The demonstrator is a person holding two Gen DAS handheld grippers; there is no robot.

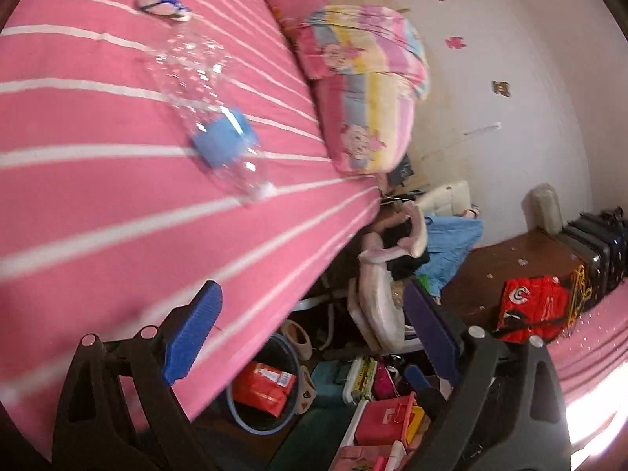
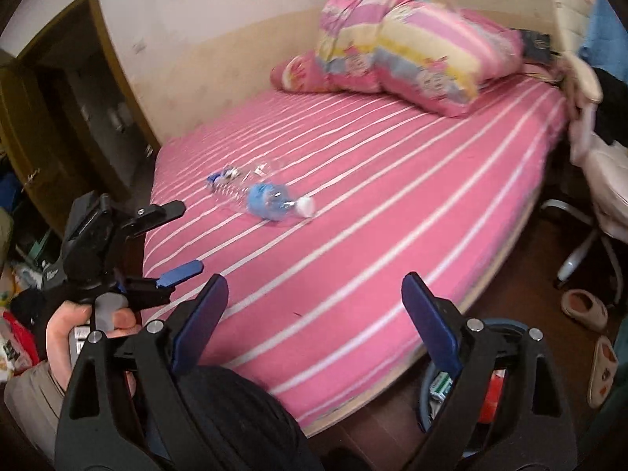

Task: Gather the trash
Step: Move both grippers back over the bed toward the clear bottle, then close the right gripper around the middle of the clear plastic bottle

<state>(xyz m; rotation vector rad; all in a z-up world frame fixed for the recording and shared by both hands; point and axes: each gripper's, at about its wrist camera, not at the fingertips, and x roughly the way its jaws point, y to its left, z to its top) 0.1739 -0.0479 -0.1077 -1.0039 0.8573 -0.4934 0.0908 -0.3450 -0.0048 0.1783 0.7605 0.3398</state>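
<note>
A pink striped bed (image 2: pixel 392 204) filled the bedroom, a folded quilt (image 2: pixel 408 43) at its head. A clear plastic bottle (image 1: pixel 212 125) with a blue label lay on the sheet, a crumpled wrapper (image 1: pixel 163 4) just beyond it. The left gripper (image 1: pixel 314 337) and right gripper (image 2: pixel 314 318) hovered with jaws spread wide, holding nothing, above a bin (image 1: pixel 251 424) on the floor.

A clear plastic bottle (image 2: pixel 263 199) with a blue label lies on its side on the pink striped bed (image 2: pixel 392 196), near the bed's left edge, white cap toward the right. A small blue-and-white wrapper (image 2: pixel 221 175) lies just beside its base. A folded striped quilt (image 2: pixel 408 47) sits at the far right corner. The right gripper (image 2: pixel 314 282) hovers over the near edge, jaws wide and empty. The left gripper (image 2: pixel 182 237), held in a hand (image 2: pixel 78 333), stands open off the left edge.
</note>
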